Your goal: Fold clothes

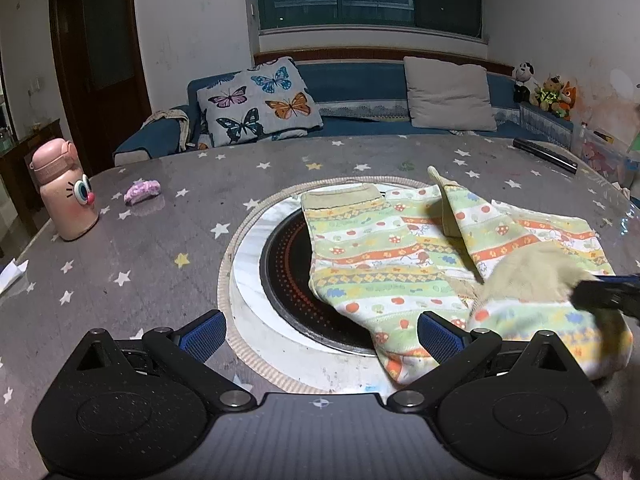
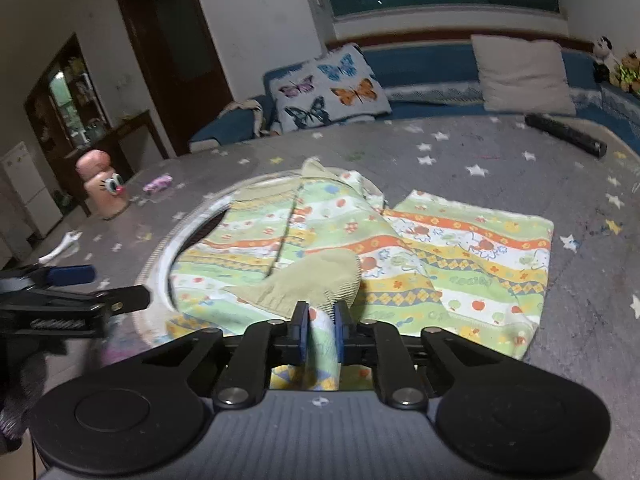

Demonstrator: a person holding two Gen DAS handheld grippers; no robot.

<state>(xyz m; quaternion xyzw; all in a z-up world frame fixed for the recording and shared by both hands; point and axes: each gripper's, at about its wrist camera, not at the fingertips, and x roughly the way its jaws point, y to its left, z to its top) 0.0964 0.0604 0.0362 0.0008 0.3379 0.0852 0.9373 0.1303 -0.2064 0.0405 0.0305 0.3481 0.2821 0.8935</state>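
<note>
A child's patterned garment (image 1: pixel 384 256) in green, orange and white stripes lies partly folded on the star-print table, over the round black cooktop (image 1: pixel 288 280). My left gripper (image 1: pixel 320 336) stands open near the garment's near edge, its right blue pad (image 1: pixel 436 338) touching the cloth. My right gripper (image 2: pixel 321 334) is shut on a bunched piece of the garment (image 2: pixel 440 240) near its olive cuff (image 2: pixel 320 280), lifting it a little. In the left wrist view the right gripper (image 1: pixel 604 296) shows blurred at the right edge.
A pink bottle with cartoon eyes (image 1: pixel 66 192) and a small purple object (image 1: pixel 142 192) stand at the table's left. A black bar (image 1: pixel 546 154) lies at the far right. White paper (image 1: pixel 12 274) sits at the left edge. A blue sofa with cushions (image 1: pixel 260 100) is behind.
</note>
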